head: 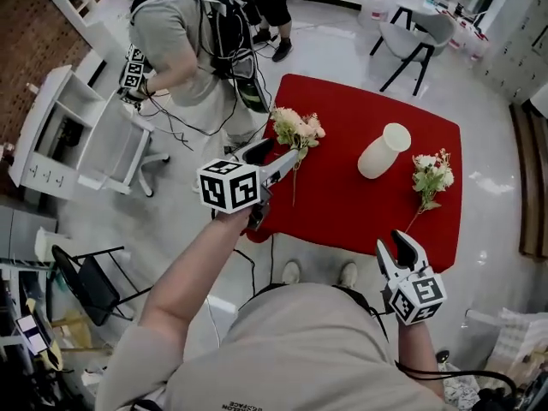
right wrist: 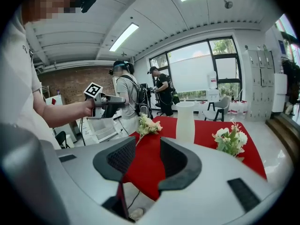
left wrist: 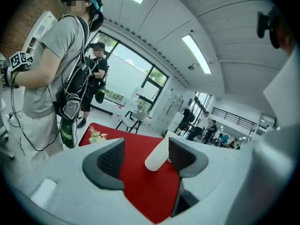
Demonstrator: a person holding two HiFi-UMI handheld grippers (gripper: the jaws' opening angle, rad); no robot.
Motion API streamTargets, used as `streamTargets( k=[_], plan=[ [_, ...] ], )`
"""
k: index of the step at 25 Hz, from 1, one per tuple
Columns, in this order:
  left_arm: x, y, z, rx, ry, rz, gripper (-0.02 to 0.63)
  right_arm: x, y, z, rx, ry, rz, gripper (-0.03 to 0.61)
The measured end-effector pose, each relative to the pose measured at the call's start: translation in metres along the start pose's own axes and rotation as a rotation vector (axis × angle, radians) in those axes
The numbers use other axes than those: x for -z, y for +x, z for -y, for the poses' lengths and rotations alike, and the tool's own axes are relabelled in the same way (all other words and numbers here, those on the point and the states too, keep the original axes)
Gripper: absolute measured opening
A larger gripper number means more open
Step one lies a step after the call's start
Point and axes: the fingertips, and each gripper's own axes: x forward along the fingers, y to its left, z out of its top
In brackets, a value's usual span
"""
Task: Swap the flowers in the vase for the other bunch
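The person's left arm is stretching forward, and the left gripper [head: 272, 157] is hovering over the near left edge of the red rectangular table [head: 342, 204], pointing across it. The right forearm is sitting close to the body, with the right gripper [head: 396, 248] hanging just off the table's near edge.

The left gripper view is showing its dark padded jaws standing about half apart with only table between them. The right gripper view is showing the right jaws apart as well, gripping nothing.

The tall white ceramic vase [head: 384, 151] is standing upright mid-table. The bunch of cream and pink flowers [head: 297, 129] is lying to its left, just beyond the left gripper. The bunch of white flowers with green leaves [head: 431, 176] is lying to its right.

Only the right gripper view is catching the left gripper from the side. Only the head view is showing both bunches lying flat.
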Motion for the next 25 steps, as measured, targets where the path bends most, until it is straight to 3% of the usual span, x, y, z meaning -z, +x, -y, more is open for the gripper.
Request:
streamTargets(
  k=[11, 19, 25],
  plan=[
    [0.060, -0.079, 0.064, 0.048, 0.134, -0.054, 0.290, 0.003, 0.019, -0.045, -0.070, -0.029, 0.006, 0.163],
    [0.097, -0.103, 0.074, 0.037, 0.123, -0.098, 0.290, 0.000, 0.022, -0.061, -0.079, -0.053, 0.002, 0.160],
    [0.100, -0.107, 0.070, 0.032, 0.137, -0.103, 0.290, -0.001, 0.021, -0.068, -0.078, -0.060, 0.004, 0.160]
  ],
)
